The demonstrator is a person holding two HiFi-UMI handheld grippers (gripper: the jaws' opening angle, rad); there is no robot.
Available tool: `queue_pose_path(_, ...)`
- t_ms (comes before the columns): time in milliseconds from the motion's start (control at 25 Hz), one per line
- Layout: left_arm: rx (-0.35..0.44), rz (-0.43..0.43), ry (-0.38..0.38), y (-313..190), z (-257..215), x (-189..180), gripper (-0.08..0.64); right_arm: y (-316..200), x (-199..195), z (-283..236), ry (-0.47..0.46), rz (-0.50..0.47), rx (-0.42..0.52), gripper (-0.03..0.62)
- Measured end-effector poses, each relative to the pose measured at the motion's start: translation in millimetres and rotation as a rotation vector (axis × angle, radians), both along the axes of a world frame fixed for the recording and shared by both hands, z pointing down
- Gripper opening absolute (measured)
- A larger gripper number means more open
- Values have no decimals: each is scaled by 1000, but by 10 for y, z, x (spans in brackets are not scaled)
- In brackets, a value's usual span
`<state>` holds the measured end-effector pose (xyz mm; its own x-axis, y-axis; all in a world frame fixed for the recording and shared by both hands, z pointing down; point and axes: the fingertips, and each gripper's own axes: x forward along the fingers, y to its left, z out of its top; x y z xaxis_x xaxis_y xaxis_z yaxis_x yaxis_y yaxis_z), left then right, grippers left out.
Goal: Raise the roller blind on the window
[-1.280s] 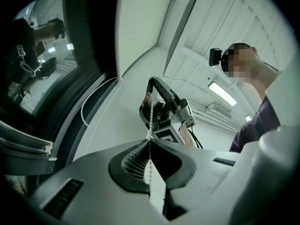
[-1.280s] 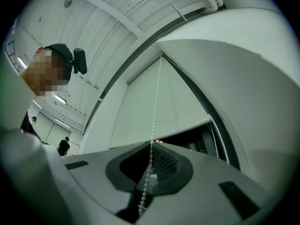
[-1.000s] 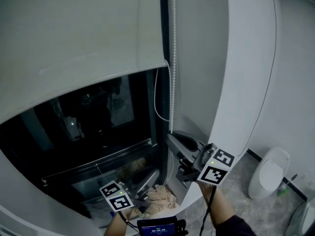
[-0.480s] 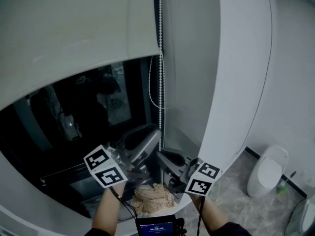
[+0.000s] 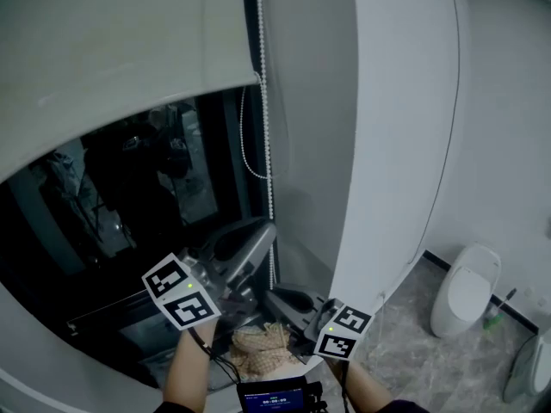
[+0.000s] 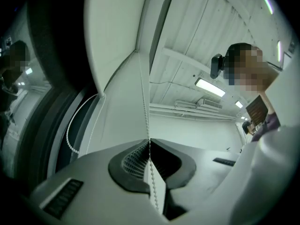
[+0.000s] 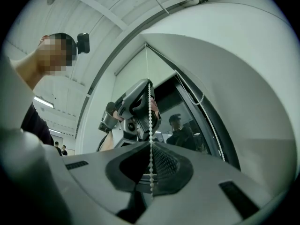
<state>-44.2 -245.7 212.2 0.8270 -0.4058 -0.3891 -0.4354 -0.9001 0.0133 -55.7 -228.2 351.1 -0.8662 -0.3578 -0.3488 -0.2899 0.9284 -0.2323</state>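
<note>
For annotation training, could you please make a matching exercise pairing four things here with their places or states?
1 left gripper
2 right gripper
3 pale grey fabric roller blind
4 white ceramic toilet

A on the floor, far right
B shut on the white bead chain, lower grip
C partly raised over the dark window
D shut on that chain, upper grip

Pairs: 1-D, 2-B, 3-C, 4-A

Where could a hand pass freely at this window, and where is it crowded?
Free: the dark glass below the roller blind, and the floor beside the toilet. Crowded: the window's right edge, where the left tongs and right tongs are both shut on the bead chain, above a crumpled cloth.
</note>
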Motion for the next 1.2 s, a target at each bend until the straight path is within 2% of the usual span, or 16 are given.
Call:
queue_pose_path(120,-49,17,22,48,87,-19,17,-10,30,144,40,17,-36,20)
queue_pose_path(200,-43,9,26,123,104,-51,17,3,81,234,44,0,-57,23)
queue_pose_path(280,-21,-17,20,182,111,-102,17,10,214,175,-10,-29,-69,78)
queue_pose_path(360,-16,-33,18,206,148,-152,17,-25,374,-61,-70,-34,-51,91)
queue_pose_path(480,-49,-39,9,197,342,-156,17,-116,519,-607,-111,-22,26,91)
queue_pose_path(640,-140,-12,8,183,816,-57,17,-131,526,-1412,-139,-44,145,91)
queue_pose_path(800,-228,11,5,180,1295,18,17,-116,443,-1982,-163,-73,211,91)
queue_pose_path(1000,-296,6,-9,193,1671,14,17,-122,302,-2323,-162,-79,239,91)
queue_pose_path(1200,-325,-1,-23,187,1914,1,17,-172,247,-2315,-149,-41,235,84)
